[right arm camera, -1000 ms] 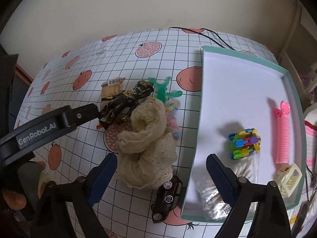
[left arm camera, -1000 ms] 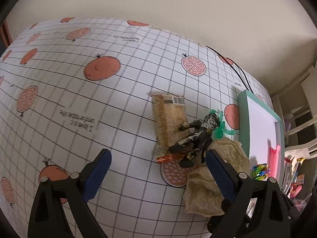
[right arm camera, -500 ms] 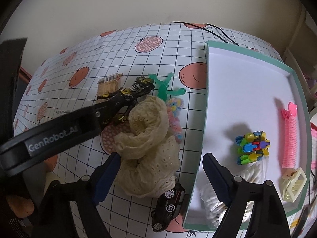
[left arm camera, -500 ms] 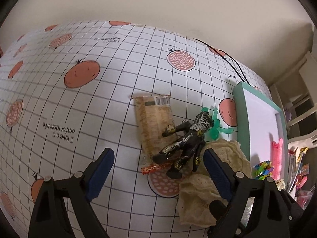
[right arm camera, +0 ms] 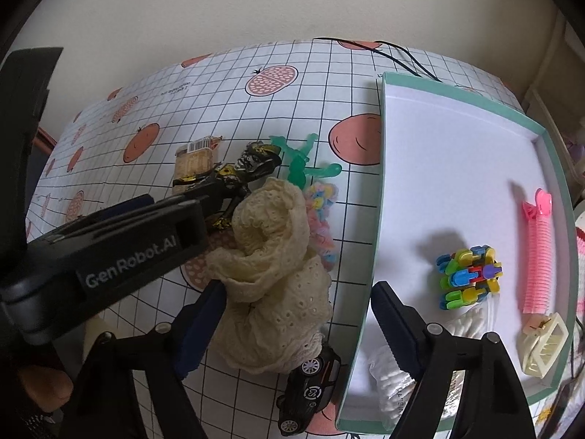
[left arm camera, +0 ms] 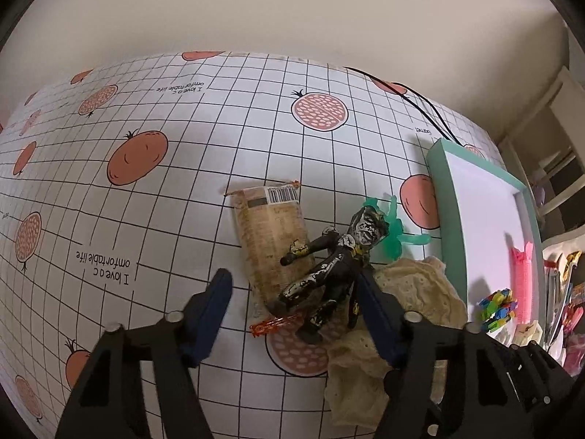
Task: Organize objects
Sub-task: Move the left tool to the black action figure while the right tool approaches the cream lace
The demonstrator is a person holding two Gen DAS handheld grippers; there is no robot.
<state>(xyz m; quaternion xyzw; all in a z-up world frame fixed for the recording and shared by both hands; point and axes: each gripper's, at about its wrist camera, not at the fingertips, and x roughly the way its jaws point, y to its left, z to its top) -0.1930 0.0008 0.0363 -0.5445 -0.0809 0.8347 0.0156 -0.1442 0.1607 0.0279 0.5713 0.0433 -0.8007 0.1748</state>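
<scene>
A black and yellow toy figure [left arm camera: 329, 270] lies on a tan snack packet [left arm camera: 270, 230], with a green plastic toy [left arm camera: 391, 226] beside its head. My left gripper [left arm camera: 292, 285] is open, its blue fingers on either side of the figure's legs. A crumpled cream lace cloth [right arm camera: 278, 267] lies just right of the figure. My right gripper [right arm camera: 298, 292] hangs open above this cloth, holding nothing. A mint-rimmed white tray [right arm camera: 369, 256] holds coloured blocks [right arm camera: 470, 278], a pink coil clip [right arm camera: 537, 256], a cream claw clip [right arm camera: 541, 347] and a bag of cotton swabs [right arm camera: 395, 384].
A black toy car [right arm camera: 310, 395] sits by the tray's near corner. Pastel trinkets [right arm camera: 321, 216] lie between the cloth and the tray. A black cable [left arm camera: 424, 106] runs off the table's far edge. The left gripper's housing [right arm camera: 139, 256] crosses the right wrist view.
My left gripper has moved forward and right, so the figure now lies between its fingers. My right gripper has shifted slightly left over the cloth. Both stayed open.
</scene>
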